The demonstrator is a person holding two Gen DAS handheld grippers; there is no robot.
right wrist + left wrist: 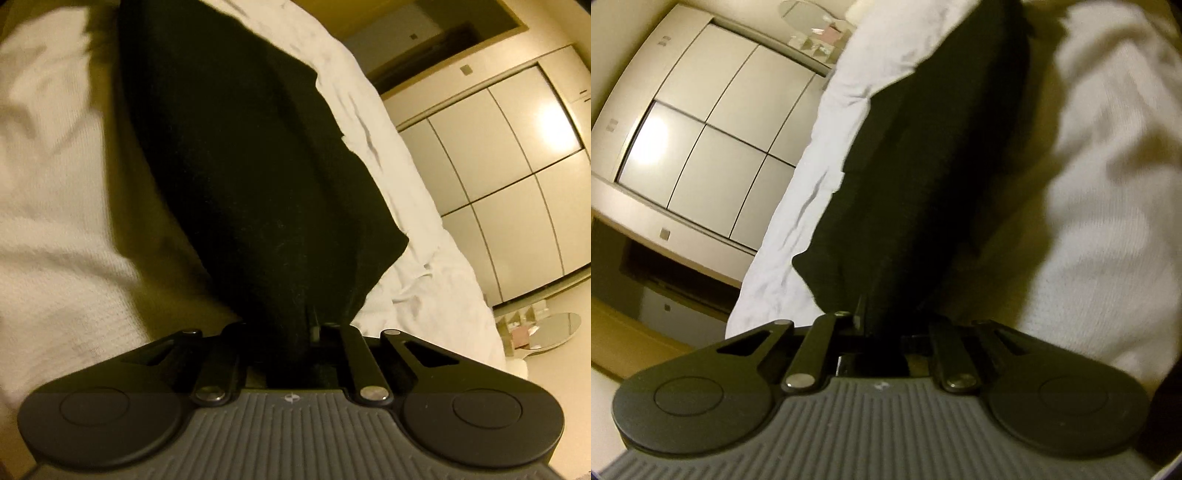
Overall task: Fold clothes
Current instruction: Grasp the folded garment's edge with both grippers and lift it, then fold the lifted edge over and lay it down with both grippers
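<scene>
A black garment [923,166] stretches away from my left gripper [882,332], whose jaws are pinched together on its near edge. In the right wrist view the same black garment [251,166] runs up from my right gripper [310,332], which is also shut on a bunched corner of it. The cloth hides both sets of fingertips. It hangs taut over a bed with a white sheet [827,147] [406,258].
White knitted fabric [1108,184] [48,184] lies close beside the black garment; I cannot tell whether it is clothing on the bed or on a person. Beyond the bed stand a panelled wardrobe [713,140] [498,166] and a small round table [554,328] with small items.
</scene>
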